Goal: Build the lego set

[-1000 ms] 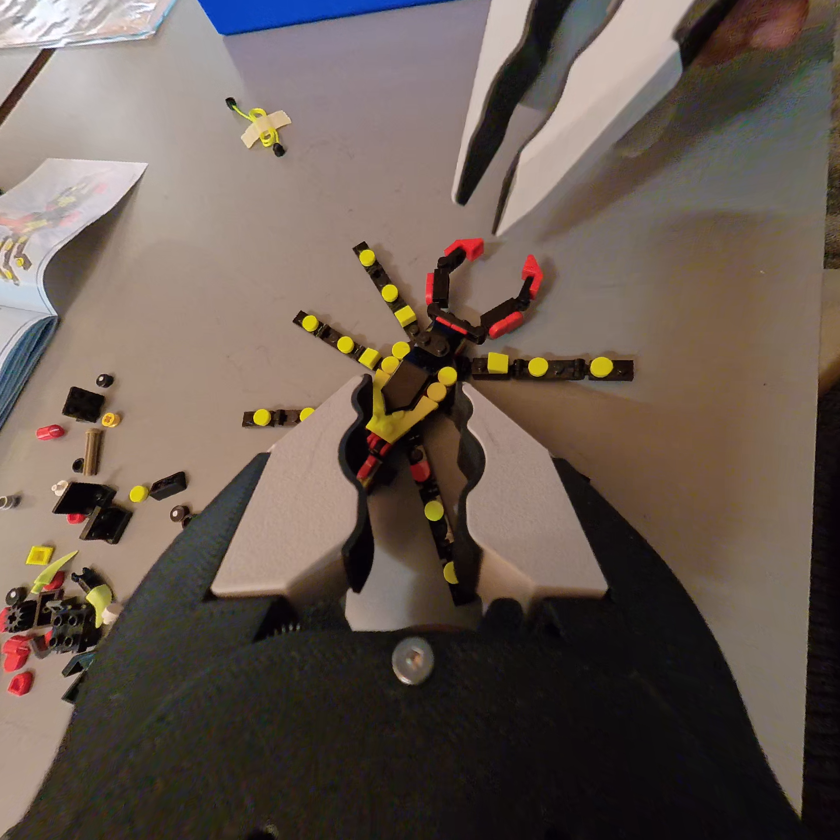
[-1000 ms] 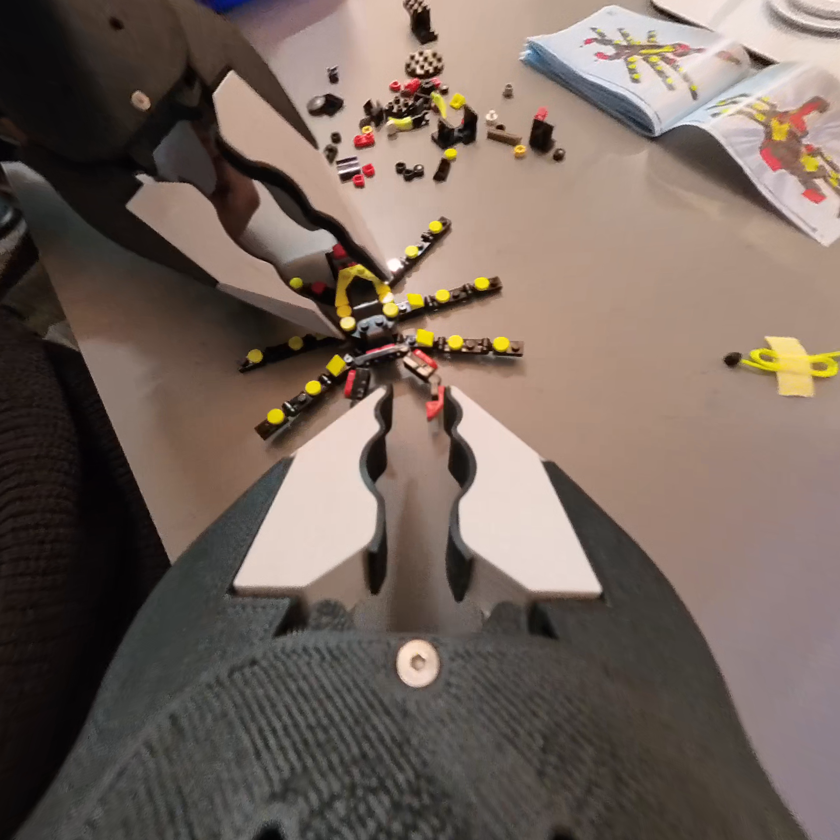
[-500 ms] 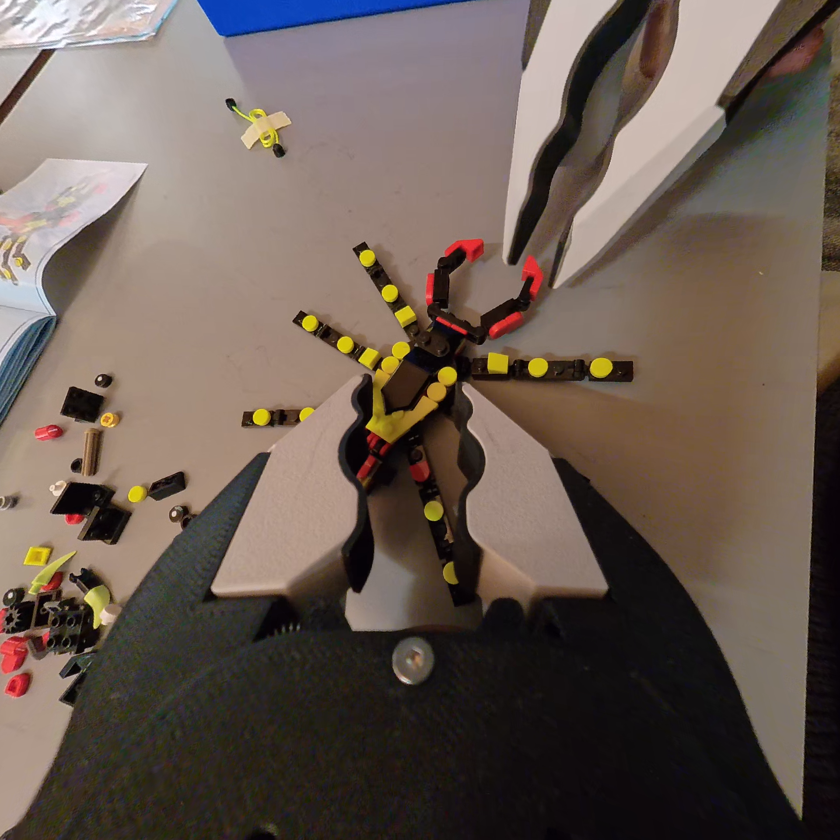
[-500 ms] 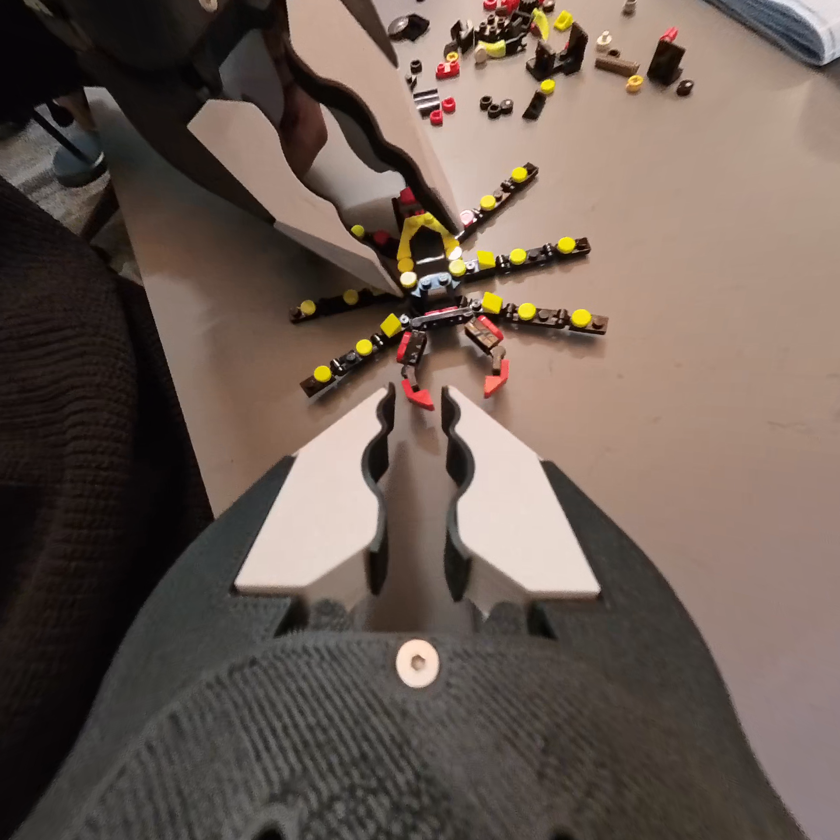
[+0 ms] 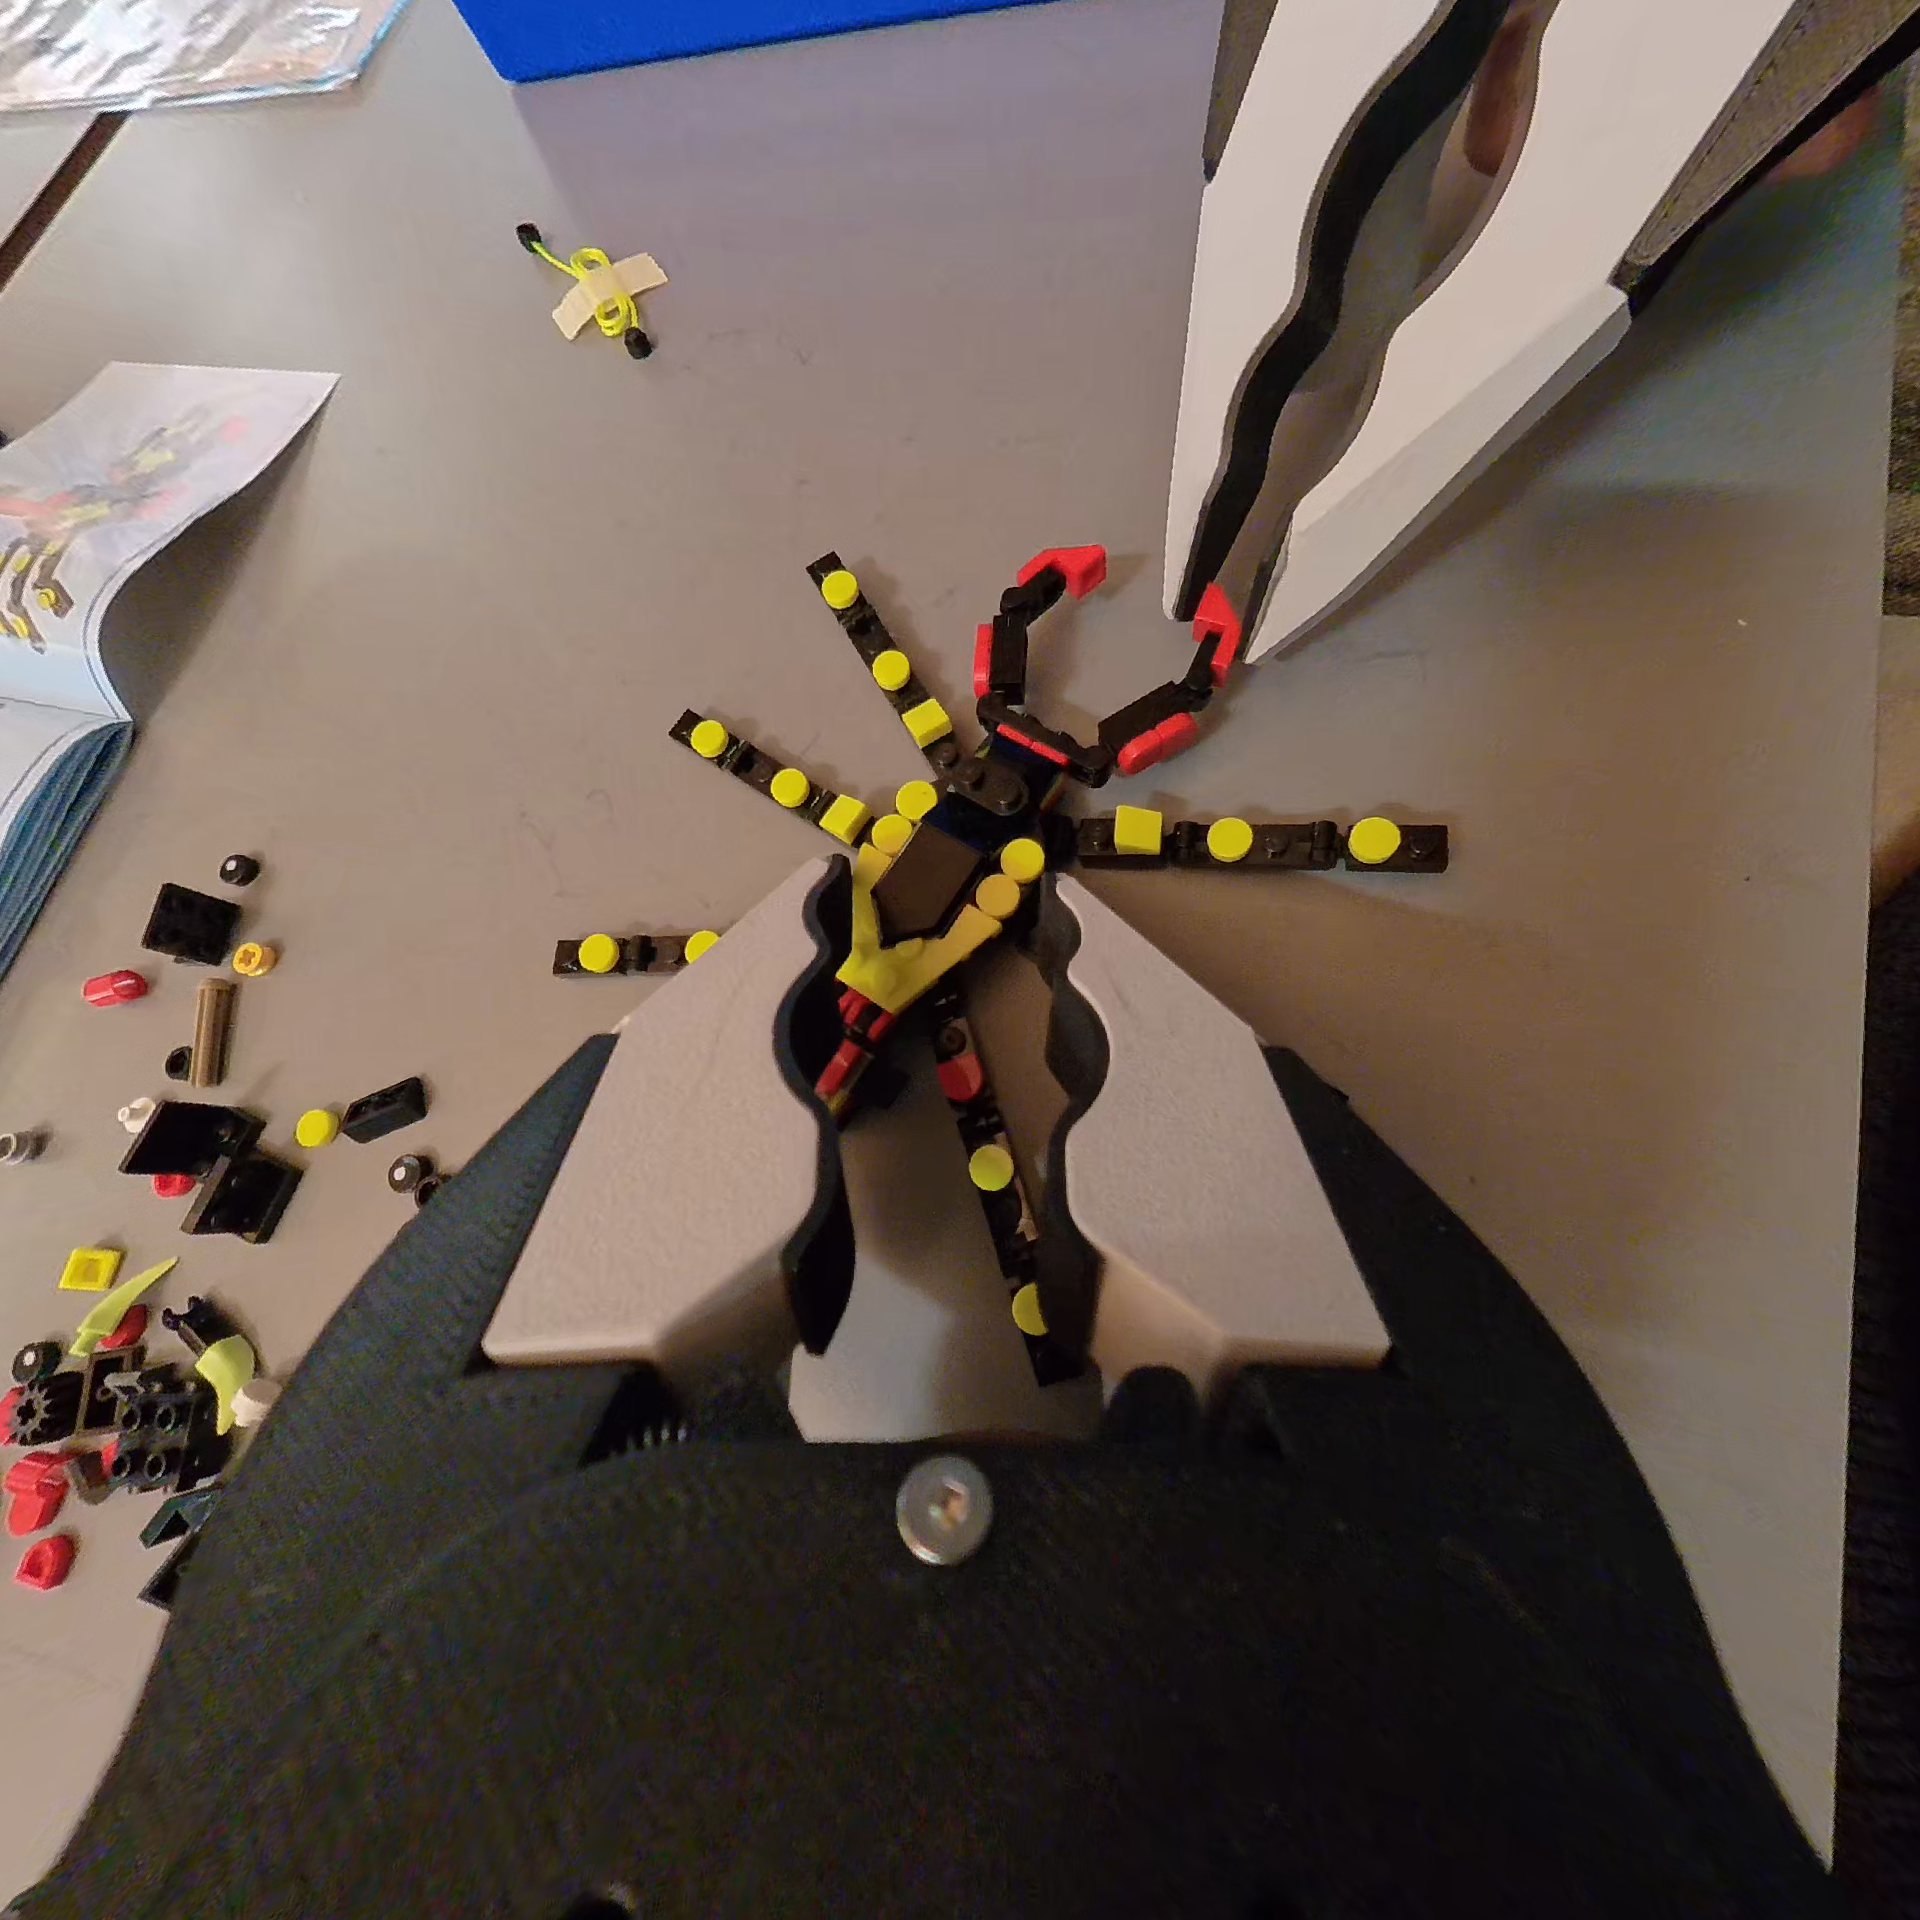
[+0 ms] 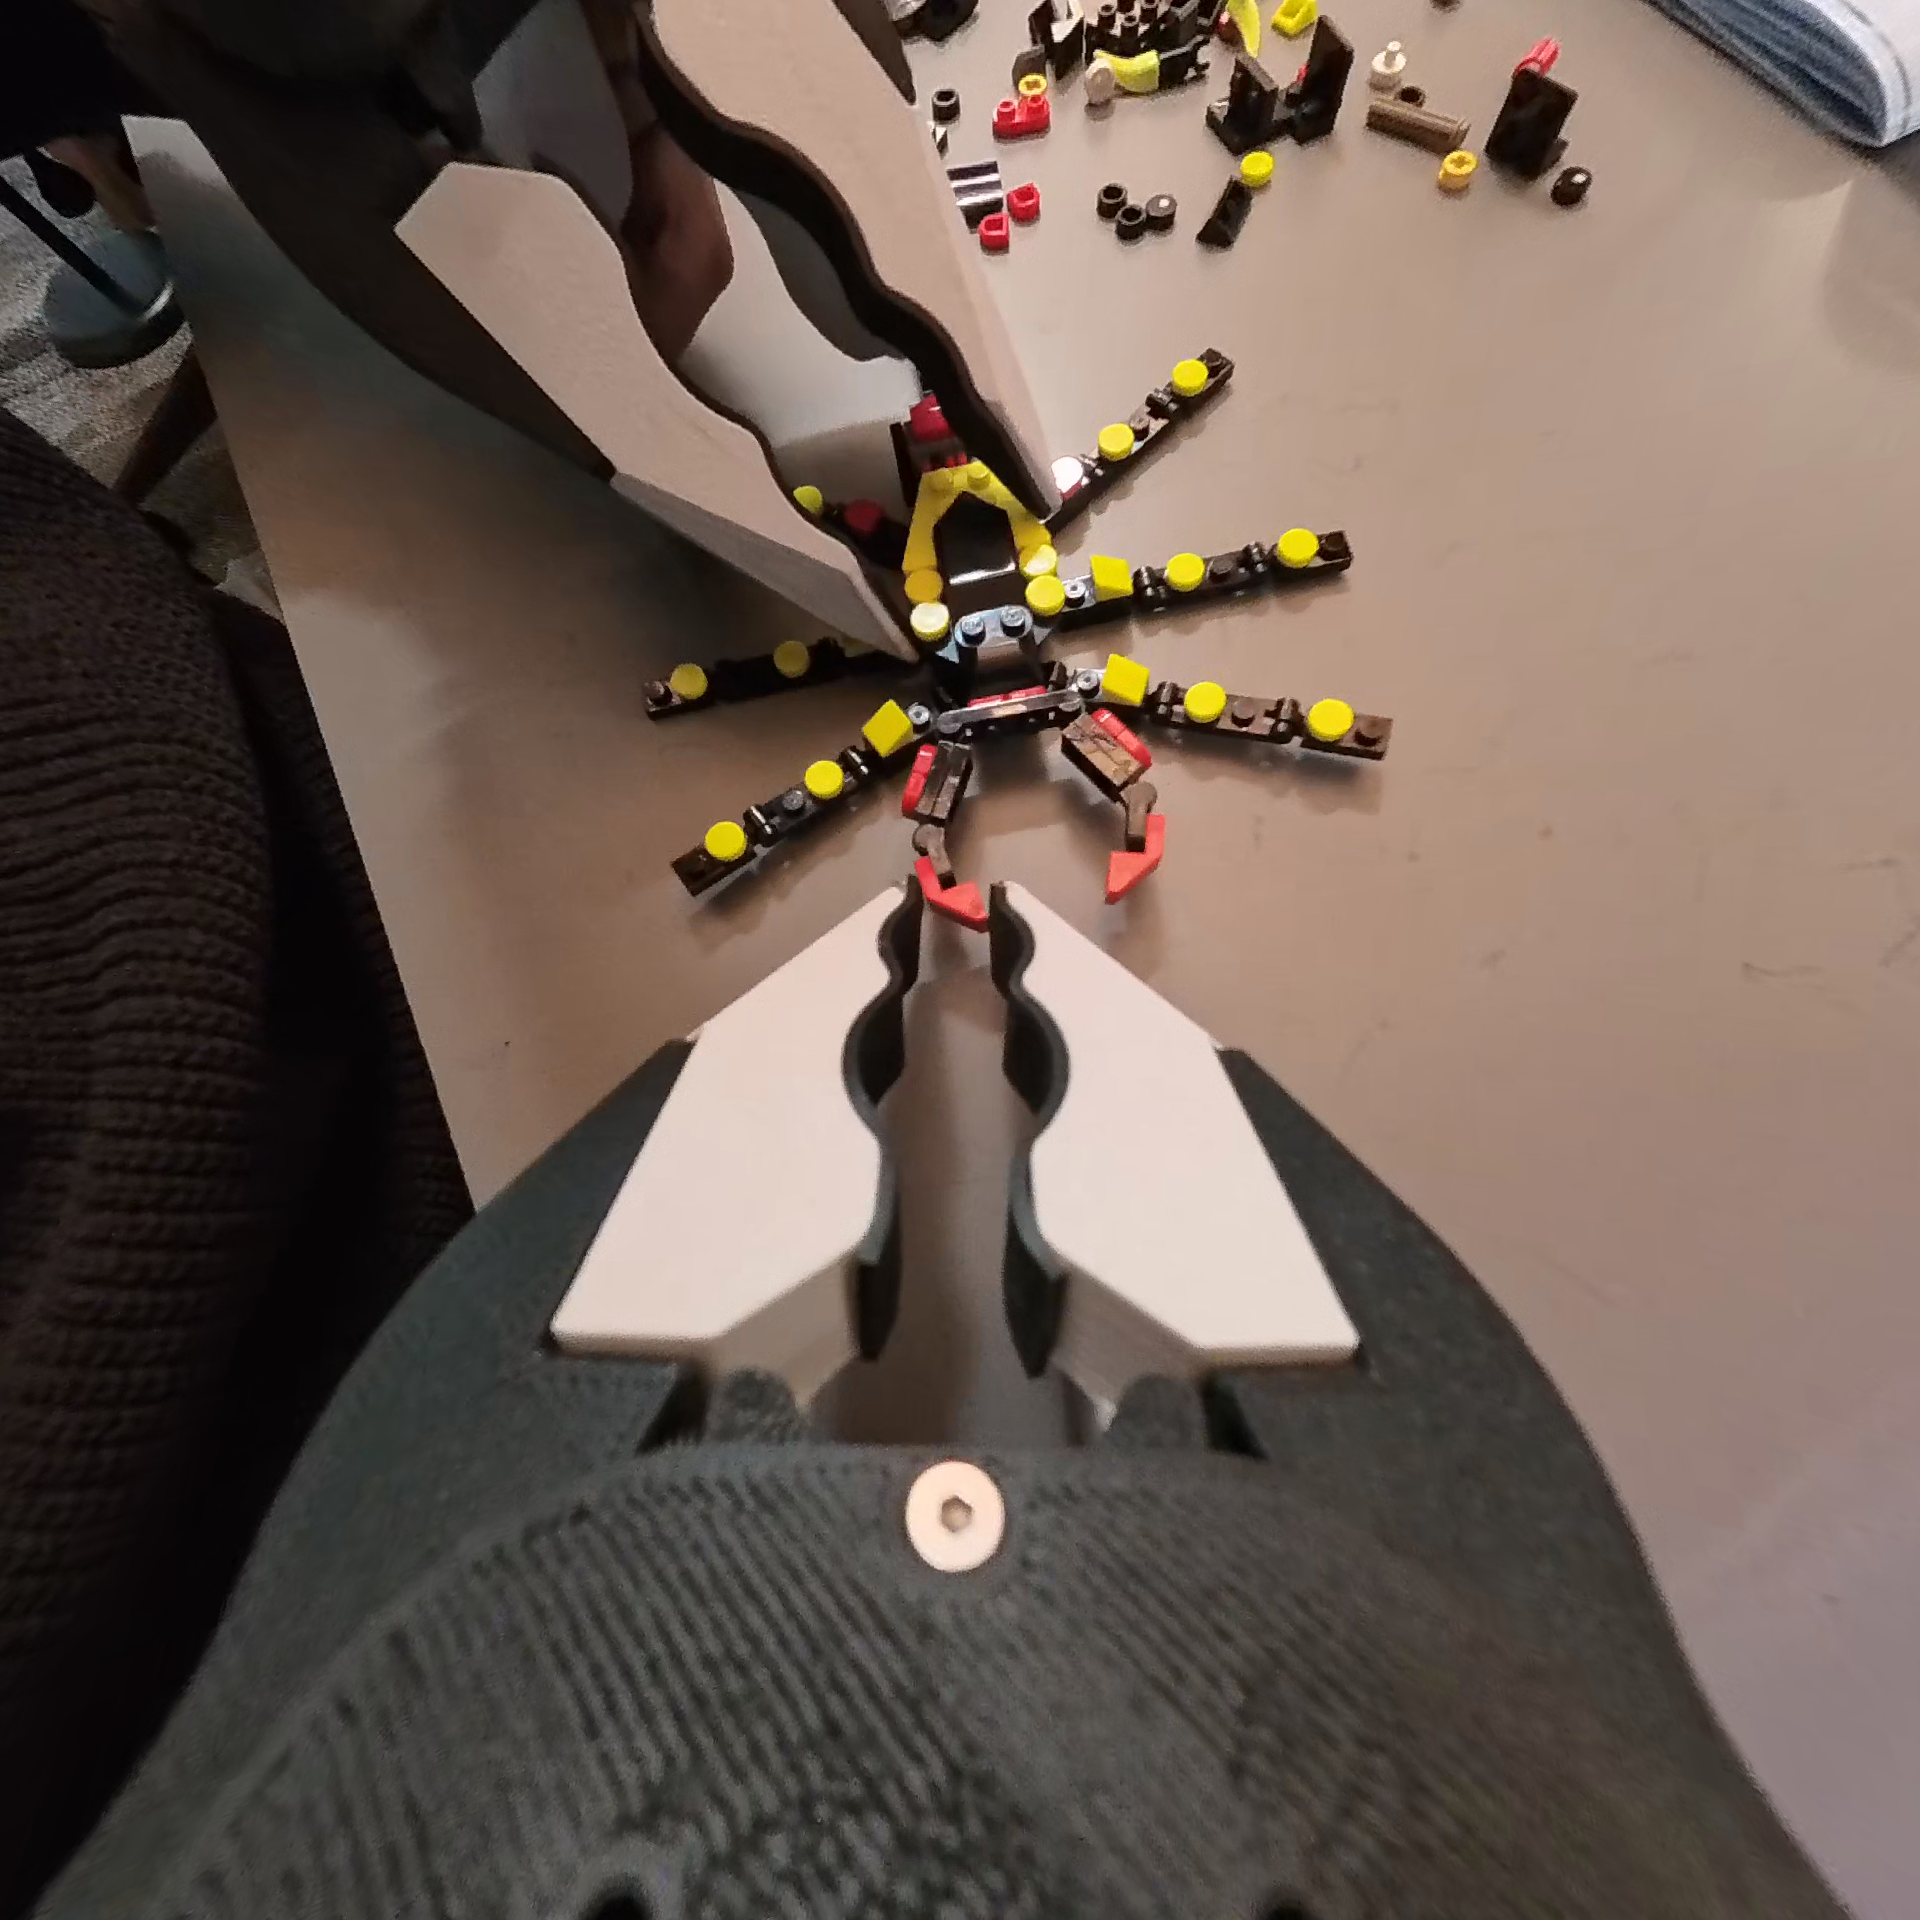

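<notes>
While a grey table [image 5: 1558, 1143] bears a black-and-yellow brick spider [image 5: 935, 894], the left gripper [image 5: 940, 883] clamps its body and the right gripper [image 6: 956, 904] pinches one red pincer tip [image 6: 961, 899], loose bricks [image 5: 156, 1247] lying far left.

Spider model's [image 5: 966, 883] splayed legs crowd the centre; loose bricks [image 5: 156, 1247] left; table [image 5: 1558, 1247] right open

Warm, dim indoor light — soft shadows, wide-angle edge bending, blurred foreground
</notes>
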The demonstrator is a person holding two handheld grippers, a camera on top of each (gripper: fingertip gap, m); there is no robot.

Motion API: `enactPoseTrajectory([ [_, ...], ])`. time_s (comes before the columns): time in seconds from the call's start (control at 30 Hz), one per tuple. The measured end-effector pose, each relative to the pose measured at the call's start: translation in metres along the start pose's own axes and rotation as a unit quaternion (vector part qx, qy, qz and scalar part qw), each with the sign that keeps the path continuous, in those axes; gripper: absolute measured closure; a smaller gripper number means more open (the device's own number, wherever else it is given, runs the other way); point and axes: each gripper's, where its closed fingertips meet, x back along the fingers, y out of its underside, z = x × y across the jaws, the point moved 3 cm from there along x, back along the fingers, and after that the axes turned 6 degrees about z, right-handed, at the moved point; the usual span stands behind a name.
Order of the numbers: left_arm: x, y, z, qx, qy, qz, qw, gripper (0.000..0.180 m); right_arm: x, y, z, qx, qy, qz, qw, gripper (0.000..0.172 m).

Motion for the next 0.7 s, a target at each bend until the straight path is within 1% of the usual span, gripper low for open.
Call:
enactPoseTrajectory([
  [0.23,0.0,0.0,0.0,0.001,0.001,0.001,1.0,0.147,0.0,0.0,0.0,0.002,0.002,-0.001,1.0,0.16],
  [0.33,0.0,0.0,0.0,0.001,0.001,0.001,1.0,0.147,0.001,-0.001,0.002,0.009,0.01,0.002,1.0,0.153],
  [0.47,0.0,0.0,0.0,0.001,0.001,0.001,1.0,0.147,0.008,-0.008,0.007,-0.009,0.01,0.03,0.999,0.152],
  [0.57,0.0,0.0,0.0,0.001,0.001,0.001,1.0,0.147,0.011,-0.013,0.017,-0.023,0.037,0.047,0.998,0.152],
  [0.6,0.0,0.0,0.0,0.001,0.001,0.002,1.0,0.147,0.011,-0.012,0.022,-0.025,0.055,0.046,0.997,0.153],
  [0.7,0.0,0.0,0.0,0.001,0.002,0.002,1.0,0.147,0.006,-0.009,0.024,-0.018,0.07,0.033,0.997,0.153],
])
